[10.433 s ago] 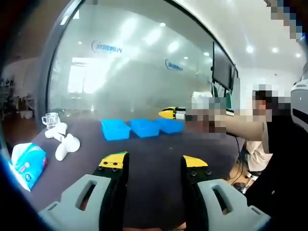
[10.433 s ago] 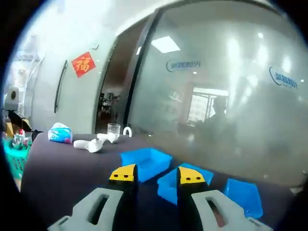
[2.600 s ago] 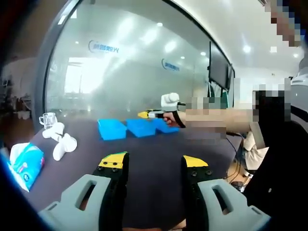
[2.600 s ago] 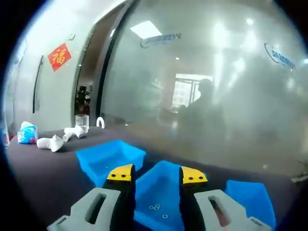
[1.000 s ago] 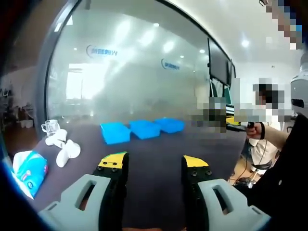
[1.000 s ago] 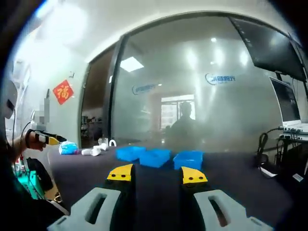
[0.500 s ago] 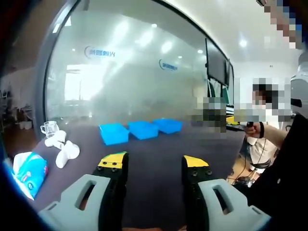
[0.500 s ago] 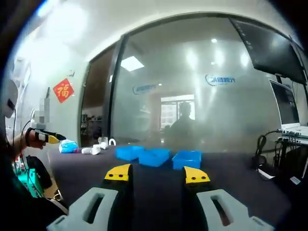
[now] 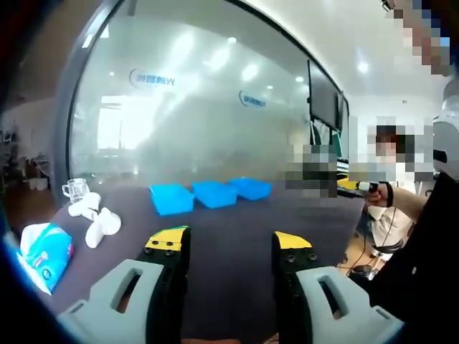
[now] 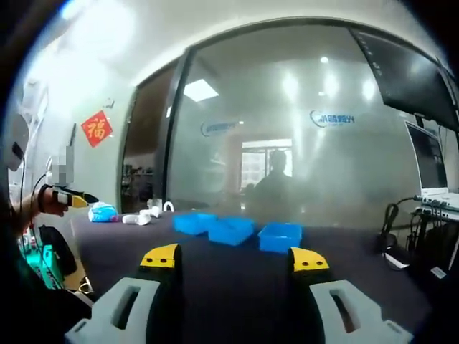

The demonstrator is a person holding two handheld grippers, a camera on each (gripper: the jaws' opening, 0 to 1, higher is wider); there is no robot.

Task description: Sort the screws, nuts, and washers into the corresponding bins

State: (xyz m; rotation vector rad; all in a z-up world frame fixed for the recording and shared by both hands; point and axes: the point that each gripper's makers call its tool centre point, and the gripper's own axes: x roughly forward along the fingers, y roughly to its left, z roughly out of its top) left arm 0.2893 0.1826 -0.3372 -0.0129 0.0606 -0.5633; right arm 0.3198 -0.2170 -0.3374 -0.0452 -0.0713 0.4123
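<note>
The dark table (image 9: pixel 229 229) stretches away from both grippers, and the three blue bins (image 10: pixel 231 231) sit in a row near the frosted glass wall (image 9: pixel 186 129), well apart from either tool. The left gripper (image 9: pixel 228 244) has its jaws apart and empty; the right gripper (image 10: pixel 235 258) likewise, spread wider than half a second ago. No loose screws, nuts or washers can be made out on the table. Judgement: a drop seems complete and both hands are pulled back; next comes locating another piece. A tissue pack (image 9: pixel 44 244) lies at the left.

Three blue bins (image 9: pixel 214 193), one cup (image 9: pixel 74 189)
</note>
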